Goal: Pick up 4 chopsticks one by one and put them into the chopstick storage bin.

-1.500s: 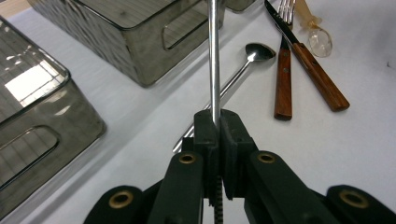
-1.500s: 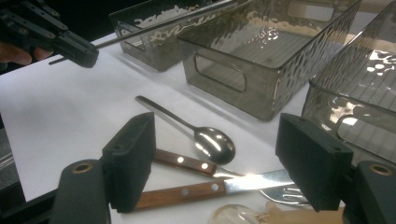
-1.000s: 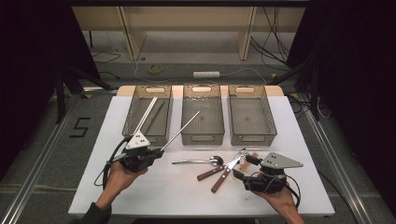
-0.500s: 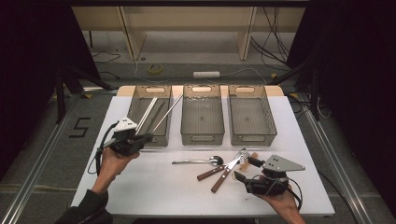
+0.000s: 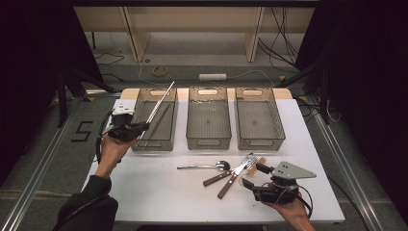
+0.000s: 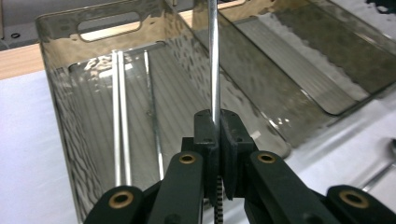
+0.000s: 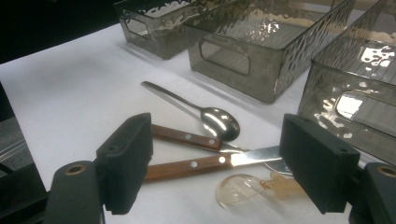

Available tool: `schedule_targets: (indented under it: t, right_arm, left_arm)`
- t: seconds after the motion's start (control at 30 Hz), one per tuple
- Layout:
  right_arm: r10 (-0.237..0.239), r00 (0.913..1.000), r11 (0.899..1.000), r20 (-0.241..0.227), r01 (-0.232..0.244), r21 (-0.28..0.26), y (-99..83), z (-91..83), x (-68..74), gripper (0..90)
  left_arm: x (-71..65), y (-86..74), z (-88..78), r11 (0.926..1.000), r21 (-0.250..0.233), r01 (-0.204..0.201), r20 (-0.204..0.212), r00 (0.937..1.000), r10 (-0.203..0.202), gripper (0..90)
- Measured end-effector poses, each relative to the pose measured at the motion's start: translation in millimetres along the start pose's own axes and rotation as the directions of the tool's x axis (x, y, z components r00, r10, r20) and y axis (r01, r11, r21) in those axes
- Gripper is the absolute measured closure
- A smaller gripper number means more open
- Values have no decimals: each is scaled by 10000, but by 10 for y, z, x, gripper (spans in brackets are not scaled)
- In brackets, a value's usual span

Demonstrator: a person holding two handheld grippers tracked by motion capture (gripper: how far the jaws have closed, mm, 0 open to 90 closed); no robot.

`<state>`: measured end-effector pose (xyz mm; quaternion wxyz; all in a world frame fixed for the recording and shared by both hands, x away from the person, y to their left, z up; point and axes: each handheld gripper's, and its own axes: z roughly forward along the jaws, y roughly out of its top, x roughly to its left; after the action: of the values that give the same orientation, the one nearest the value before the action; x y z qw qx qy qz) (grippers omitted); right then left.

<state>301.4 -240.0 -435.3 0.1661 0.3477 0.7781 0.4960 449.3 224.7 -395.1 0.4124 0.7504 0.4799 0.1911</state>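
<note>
My left gripper (image 5: 140, 128) (image 6: 217, 122) is shut on the near end of a thin metal rod (image 5: 161, 101) (image 6: 214, 65). It stands at the near left corner of the left bin (image 5: 151, 143) (image 6: 70, 100), and the rod slants up and away over that bin. Similar metal rods (image 6: 119, 121) lie on the bin's floor. My right gripper (image 5: 254, 176) (image 7: 222, 161) rests low at the near right, open, with nothing gripped. Just beyond its jaws lie a metal spoon (image 5: 204, 166) (image 7: 217, 122), two wooden-handled utensils (image 5: 226, 177) (image 7: 187, 165) and a clear amber plastic spoon (image 7: 240, 190).
Three grey see-through bins stand in a row at the far side of the white table (image 5: 159, 192); the middle bin (image 5: 208, 143) and the right bin (image 5: 260, 143) look bare inside. Cables trail on the floor beyond the table.
My left hand has carried the rod left and away, from the table's near middle to the left bin, so that the rod now points over that bin. The right gripper has stayed put.
</note>
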Motion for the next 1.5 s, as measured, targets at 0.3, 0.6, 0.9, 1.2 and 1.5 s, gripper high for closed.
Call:
schedule_targets:
  t: [0.3, 0.6, 0.9, 1.2, 1.5]
  right_arm:
    - [-40, 9999, 10000, -109, 41, 65, 0, 14, 12, 267]
    - [-101, 9998, 9999, -156, 102, 78, 2, 9, 27, 267]
    - [-92, 9997, 9999, -226, 95, 114, 1, 18, 33, 268]
    - [-127, 9995, 9998, -283, 131, 142, 5, 17, 36, 271]
    - [-140, 9993, 9997, -336, 146, 175, 6, 20, 40, 272]
  left_arm:
    - [190, 16, 219, 9970, 540, 556, -449, 9976, -532, 859]
    - [261, 11, 330, 9922, 982, 772, -860, 9939, -688, 858]
    - [295, 43, 409, 9872, 1278, 949, -956, 9920, -830, 858]
    - [281, 45, 507, 9816, 1621, 1011, -1192, 9895, -822, 857]
    - [279, 52, 543, 9788, 1738, 1084, -1336, 9873, -856, 855]
